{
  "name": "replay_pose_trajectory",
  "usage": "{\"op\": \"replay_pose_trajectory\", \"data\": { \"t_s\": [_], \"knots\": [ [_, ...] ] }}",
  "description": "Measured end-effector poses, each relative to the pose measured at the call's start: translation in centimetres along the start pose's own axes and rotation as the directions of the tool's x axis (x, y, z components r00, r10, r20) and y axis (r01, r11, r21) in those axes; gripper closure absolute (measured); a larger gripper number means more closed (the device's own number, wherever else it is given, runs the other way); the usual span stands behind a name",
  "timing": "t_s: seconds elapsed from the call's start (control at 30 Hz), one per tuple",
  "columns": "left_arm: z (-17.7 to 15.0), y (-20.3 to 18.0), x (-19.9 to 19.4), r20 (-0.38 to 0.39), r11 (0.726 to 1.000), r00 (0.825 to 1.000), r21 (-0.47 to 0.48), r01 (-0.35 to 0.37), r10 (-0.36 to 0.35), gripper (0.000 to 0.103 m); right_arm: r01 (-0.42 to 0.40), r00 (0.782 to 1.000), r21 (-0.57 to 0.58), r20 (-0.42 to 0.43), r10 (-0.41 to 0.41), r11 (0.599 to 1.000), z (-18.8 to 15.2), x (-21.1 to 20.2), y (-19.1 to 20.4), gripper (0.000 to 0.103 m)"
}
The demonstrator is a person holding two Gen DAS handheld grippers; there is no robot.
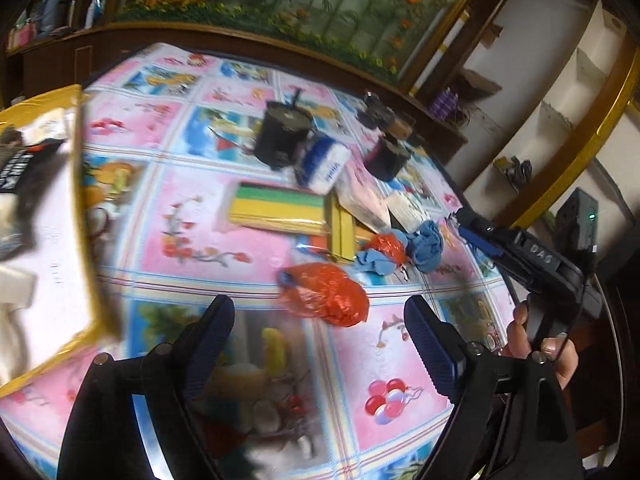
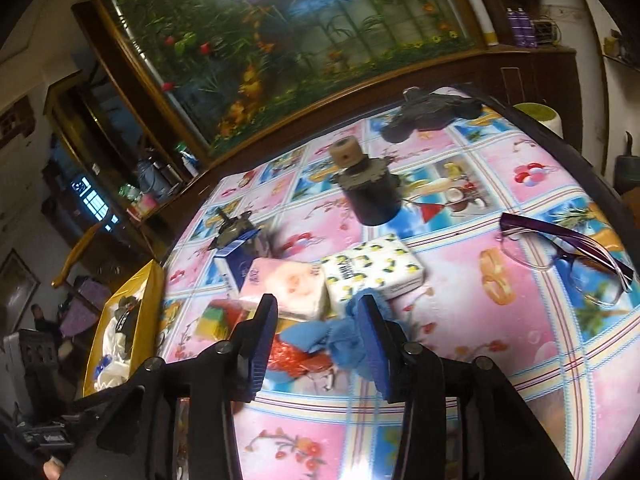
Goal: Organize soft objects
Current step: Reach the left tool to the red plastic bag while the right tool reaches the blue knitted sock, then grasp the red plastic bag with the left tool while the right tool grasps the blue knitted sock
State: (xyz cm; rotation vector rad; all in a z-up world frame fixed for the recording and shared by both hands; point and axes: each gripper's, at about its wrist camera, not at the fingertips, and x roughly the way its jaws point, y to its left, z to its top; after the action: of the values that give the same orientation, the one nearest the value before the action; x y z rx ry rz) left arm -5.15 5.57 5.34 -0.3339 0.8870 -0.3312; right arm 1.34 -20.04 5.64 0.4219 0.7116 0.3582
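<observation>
Our left gripper [image 1: 320, 320] gapes, empty, above a crinkled red bag [image 1: 326, 294] on the glossy tablecloth [image 1: 192, 216]. Our right gripper [image 2: 316, 320], fingers apart, frames rumpled blue cloth [image 2: 344, 340] without pressing it.

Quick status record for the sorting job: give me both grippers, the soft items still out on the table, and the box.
left gripper: open, empty, above the table
right gripper: open, nothing gripped, blue cloth just ahead
red bag: crumpled, lying loose on the tablecloth
blue cloth: bunched beside a second red piece
tissue packs: two side by side, beyond the cloth
yellow box: at the table edge, already holds white and dark fabric
</observation>
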Motion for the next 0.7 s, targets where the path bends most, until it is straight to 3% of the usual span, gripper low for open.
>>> {"op": "replay_pose_trajectory", "data": {
  "t_s": [0.1, 0.23, 0.37, 0.47, 0.7],
  "knots": [
    [0.1, -0.8, 2.4, -0.044, 1.000, 0.999, 0.003, -0.007, 0.007, 0.017, 0.014, 1.000, 0.016, -0.011, -0.014, 1.000, 0.1, 0.1, -0.5, 0.055],
    [-0.1, -1.8, 5.5, -0.089, 0.997, 0.994, 0.045, -0.066, 0.070, 0.017, 0.036, 0.999, 0.029, -0.041, -0.035, 0.999, 0.0, 0.8, -0.8, 0.053],
    [-0.6, -2.6, 6.6, -0.065, 0.987, 0.991, 0.115, -0.109, 0.117, 0.019, 0.056, 0.997, 0.048, -0.059, -0.053, 0.997, -0.3, 1.4, -1.1, 0.050],
    [-0.7, -2.7, 6.6, -0.039, 0.981, 0.991, 0.148, -0.125, 0.132, 0.050, 0.070, 0.995, 0.049, -0.081, -0.066, 0.996, -0.5, 1.9, -1.2, 0.047],
    [-0.6, -1.0, 3.8, 0.027, 0.988, 0.997, 0.130, -0.078, 0.075, 0.053, 0.109, 0.986, 0.041, -0.129, -0.103, 0.993, -0.8, 3.1, -1.3, 0.047]
  ]
}}
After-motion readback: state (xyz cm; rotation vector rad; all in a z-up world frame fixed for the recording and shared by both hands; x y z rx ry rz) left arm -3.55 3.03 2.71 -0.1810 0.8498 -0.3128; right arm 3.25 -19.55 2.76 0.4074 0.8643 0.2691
